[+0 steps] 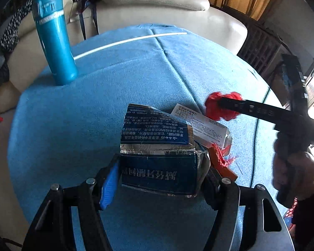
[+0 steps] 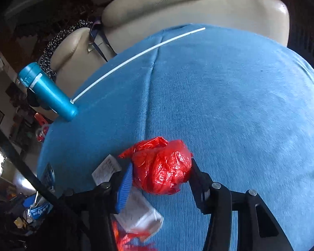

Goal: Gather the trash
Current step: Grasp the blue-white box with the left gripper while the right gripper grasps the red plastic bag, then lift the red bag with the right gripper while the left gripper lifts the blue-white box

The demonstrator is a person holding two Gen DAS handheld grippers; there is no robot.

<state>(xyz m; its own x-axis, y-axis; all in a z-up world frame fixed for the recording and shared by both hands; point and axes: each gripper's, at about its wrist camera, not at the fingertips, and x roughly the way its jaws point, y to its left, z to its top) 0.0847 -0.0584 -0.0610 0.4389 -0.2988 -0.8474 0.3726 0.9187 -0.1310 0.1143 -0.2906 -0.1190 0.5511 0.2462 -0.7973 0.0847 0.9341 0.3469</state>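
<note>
The left gripper clamps a crushed blue foil-lined toothpaste box over the blue cloth-covered table, its open end showing no contents. The right gripper squeezes a crumpled red plastic bag. A white packet lies just beside the box. A teal flask stands capped at the table's edge.

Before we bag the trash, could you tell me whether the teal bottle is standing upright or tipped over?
Upright. The teal bottle stands on its base at the edge of the blue cloth, cap on top.
</note>
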